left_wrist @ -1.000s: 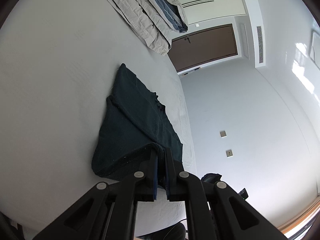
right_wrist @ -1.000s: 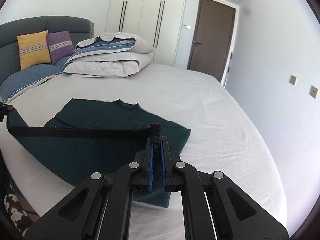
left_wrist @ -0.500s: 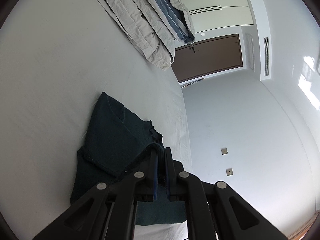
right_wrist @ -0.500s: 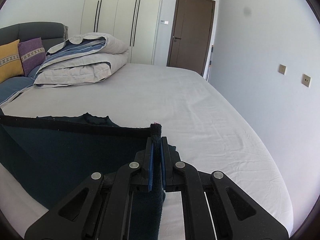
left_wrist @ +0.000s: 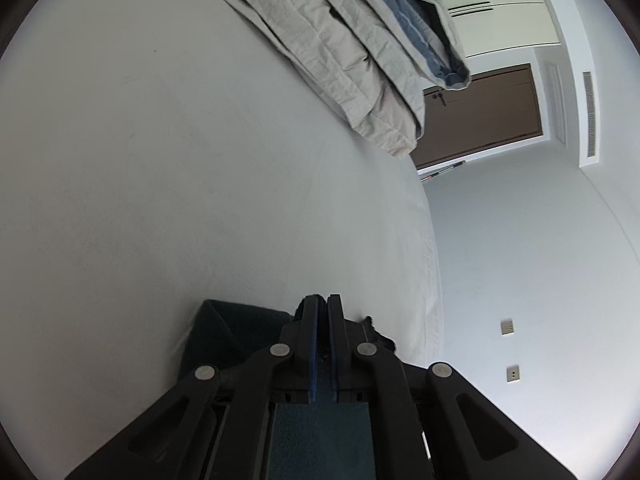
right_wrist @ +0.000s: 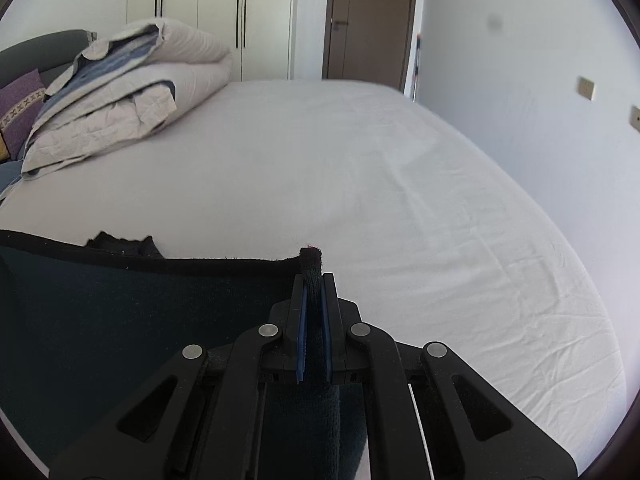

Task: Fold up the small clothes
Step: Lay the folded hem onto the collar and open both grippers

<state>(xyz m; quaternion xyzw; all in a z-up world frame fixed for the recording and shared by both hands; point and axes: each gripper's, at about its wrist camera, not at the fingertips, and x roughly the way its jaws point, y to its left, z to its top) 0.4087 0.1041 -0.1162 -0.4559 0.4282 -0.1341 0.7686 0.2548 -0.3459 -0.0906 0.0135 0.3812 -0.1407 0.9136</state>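
Observation:
A dark green knitted garment (right_wrist: pixel 132 304) hangs as a taut sheet over the white bed (right_wrist: pixel 360 168), its upper hem stretched across the left half of the right wrist view. My right gripper (right_wrist: pixel 313 280) is shut on one end of that hem, the cloth pinched between its blue pads. In the left wrist view my left gripper (left_wrist: pixel 321 302) is shut on the garment (left_wrist: pixel 236 332) too, with dark cloth showing between and under its fingers. Most of the garment is hidden below both grippers.
A folded grey and blue duvet (right_wrist: pixel 120 92) lies at the head of the bed beside purple and yellow cushions (right_wrist: pixel 20 108). White wardrobes (right_wrist: pixel 224 12) and a brown door (right_wrist: pixel 368 16) stand behind. A white wall (right_wrist: pixel 520 92) runs close along the bed's right side.
Both grippers have carried the held hem forward over the bed towards the duvet. The flat-lying part of the garment, plainly seen before, is now almost wholly covered by the lifted layer.

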